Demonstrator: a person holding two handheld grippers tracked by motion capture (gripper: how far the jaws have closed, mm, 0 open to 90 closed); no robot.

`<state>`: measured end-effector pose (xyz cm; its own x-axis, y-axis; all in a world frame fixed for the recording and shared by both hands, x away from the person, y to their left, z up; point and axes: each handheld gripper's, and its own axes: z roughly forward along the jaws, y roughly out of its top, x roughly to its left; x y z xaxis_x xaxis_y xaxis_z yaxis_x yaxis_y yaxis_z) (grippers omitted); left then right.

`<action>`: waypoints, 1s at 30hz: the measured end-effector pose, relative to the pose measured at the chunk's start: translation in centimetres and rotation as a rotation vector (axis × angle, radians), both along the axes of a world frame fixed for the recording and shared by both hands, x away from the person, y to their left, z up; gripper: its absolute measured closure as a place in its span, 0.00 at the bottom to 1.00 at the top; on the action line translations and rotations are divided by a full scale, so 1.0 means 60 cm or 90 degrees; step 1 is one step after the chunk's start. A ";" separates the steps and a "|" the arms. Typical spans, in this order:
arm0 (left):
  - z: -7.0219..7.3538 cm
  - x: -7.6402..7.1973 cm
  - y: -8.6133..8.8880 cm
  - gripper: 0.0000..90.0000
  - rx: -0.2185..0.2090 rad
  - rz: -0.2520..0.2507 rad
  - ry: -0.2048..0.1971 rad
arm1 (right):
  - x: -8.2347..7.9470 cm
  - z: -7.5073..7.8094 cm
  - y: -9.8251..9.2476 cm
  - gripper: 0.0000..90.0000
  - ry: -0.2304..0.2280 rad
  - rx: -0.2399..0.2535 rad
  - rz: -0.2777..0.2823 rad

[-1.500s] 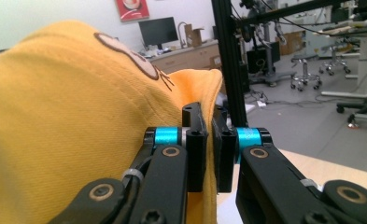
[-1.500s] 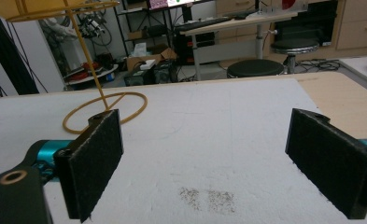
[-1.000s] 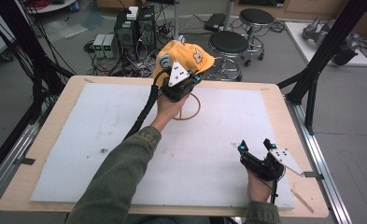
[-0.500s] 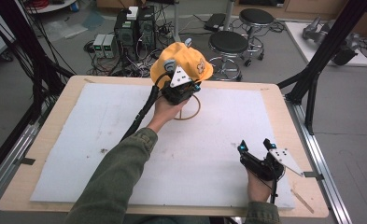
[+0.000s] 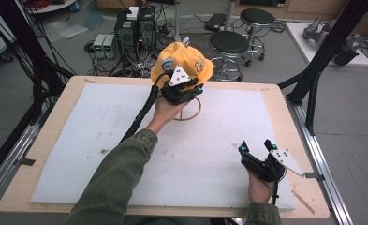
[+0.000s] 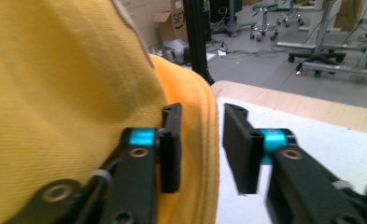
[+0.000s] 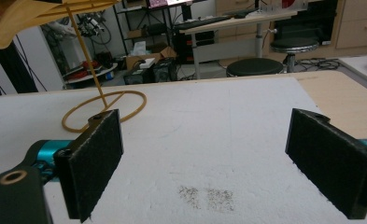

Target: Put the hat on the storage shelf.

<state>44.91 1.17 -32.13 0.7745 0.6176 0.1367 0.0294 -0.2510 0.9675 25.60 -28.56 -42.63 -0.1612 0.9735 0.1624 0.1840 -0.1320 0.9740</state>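
Note:
A yellow cap (image 5: 186, 58) sits on top of a thin yellow wire stand whose ring base (image 5: 191, 112) rests on the white mat at the back middle. My left gripper (image 5: 186, 84) is raised to the cap from the near side. In the left gripper view its jaws (image 6: 202, 140) have just been opening and stand apart. The edge of the cap (image 6: 69, 93) lies between them, with the right pad clear of it. My right gripper (image 5: 255, 146) rests open near the front right of the table, with nothing between its pads (image 7: 209, 154). It faces the stand's ring (image 7: 104, 109).
A white foam mat (image 5: 102, 140) covers most of the wooden table (image 5: 55, 108). Black frame posts (image 5: 312, 79) stand at both sides. Two stools (image 5: 228, 44) and electronics boxes (image 5: 135, 28) are on the floor behind the table's far edge.
The cap has shifted slightly on top of the stand, from tilted to more level, with the left gripper at it. The right gripper has not moved.

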 end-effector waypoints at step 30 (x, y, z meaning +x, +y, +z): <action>0.091 -0.056 0.087 0.34 -0.136 0.031 -0.063 | -0.001 0.000 0.001 0.11 -0.001 -0.008 -0.001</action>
<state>41.53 6.37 -26.70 0.7323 0.6770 0.0729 -0.0612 -0.0412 0.9973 25.52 -28.52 -42.62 -0.1606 0.9756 0.1499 0.1827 -0.1199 0.9758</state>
